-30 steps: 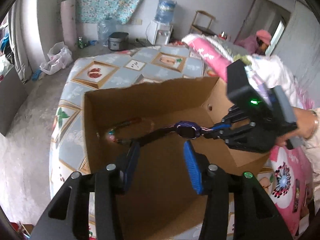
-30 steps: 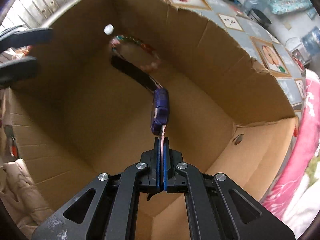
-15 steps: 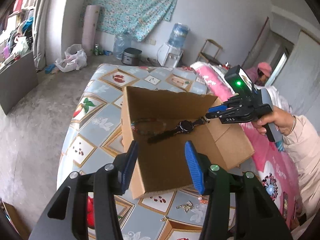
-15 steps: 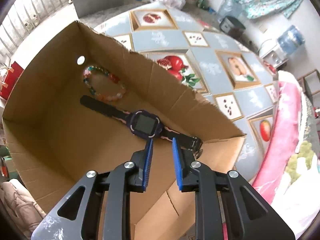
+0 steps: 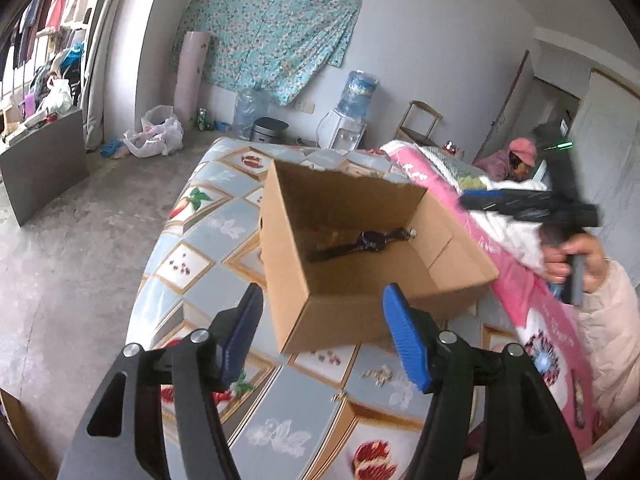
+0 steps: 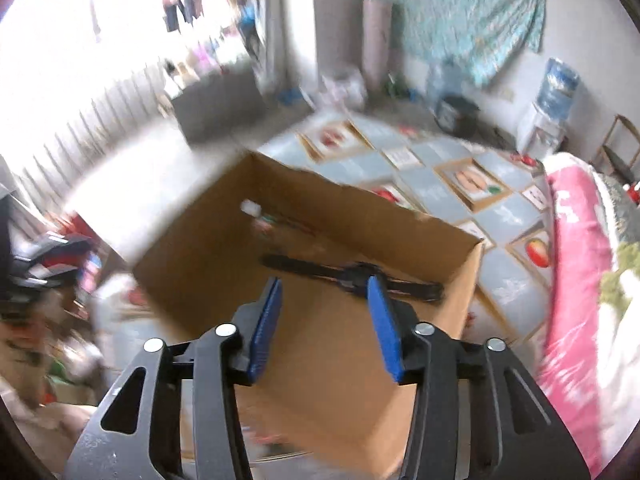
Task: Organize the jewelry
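Cardboard box (image 5: 320,320) on the tiled table (image 5: 192,264) already holds the dark watch (image 5: 368,240) and a beaded bracelet (image 6: 266,222) by its far wall. Left gripper (image 5: 320,332) and right gripper (image 6: 324,320) both gape empty; small pieces (image 5: 378,374) near the table's front edge seem left.

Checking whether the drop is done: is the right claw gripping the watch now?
No: the right claw is open and empty, and the watch lies in the cardboard box.
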Tool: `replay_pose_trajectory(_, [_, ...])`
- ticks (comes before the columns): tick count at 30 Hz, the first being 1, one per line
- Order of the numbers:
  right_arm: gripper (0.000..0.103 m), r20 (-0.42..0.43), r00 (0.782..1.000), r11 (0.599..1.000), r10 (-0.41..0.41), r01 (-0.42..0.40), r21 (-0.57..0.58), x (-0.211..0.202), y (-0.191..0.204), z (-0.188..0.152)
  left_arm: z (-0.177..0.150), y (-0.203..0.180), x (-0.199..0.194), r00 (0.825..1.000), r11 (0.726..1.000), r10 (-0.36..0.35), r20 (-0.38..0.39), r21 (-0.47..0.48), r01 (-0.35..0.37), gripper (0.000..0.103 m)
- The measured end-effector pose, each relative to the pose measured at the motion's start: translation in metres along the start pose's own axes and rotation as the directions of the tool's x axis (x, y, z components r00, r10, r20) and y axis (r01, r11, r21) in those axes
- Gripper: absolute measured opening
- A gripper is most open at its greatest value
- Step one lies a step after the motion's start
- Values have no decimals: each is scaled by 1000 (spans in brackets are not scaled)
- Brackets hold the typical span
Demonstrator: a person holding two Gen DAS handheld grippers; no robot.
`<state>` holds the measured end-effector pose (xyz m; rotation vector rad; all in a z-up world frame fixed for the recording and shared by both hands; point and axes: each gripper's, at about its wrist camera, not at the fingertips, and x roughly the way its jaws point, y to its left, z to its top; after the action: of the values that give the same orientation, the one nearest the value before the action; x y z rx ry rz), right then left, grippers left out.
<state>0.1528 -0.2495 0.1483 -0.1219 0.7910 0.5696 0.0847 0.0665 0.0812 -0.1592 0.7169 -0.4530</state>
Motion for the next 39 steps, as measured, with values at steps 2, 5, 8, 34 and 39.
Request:
replay_pose_trajectory(2, [47, 41, 998, 999, 38, -39, 16, -19, 10, -18, -15, -2, 2, 1000, 1000, 10, -13, 18, -9, 63])
replay_pose_trajectory(5, [49, 63, 995, 993, 78, -83, 79, -33, 20, -50, -36, -3, 13, 998, 999, 35, -53, 27, -33, 63])
replay_pose_trajectory(8, [52, 39, 998, 983, 44, -51, 178, -31, 21, -86, -59, -8, 31, 991, 995, 81, -105, 62, -75, 63])
replay_pose_trajectory(34, [95, -260, 933, 930, -248, 305, 207, 73, 37, -169, -109, -48, 89, 963, 956, 178, -203, 268, -121, 63])
replay_pose_trajectory(39, [95, -238, 945, 926, -225, 283, 249, 58, 29, -184, -109, -49, 90, 965, 957, 168, -203, 269, -110, 62])
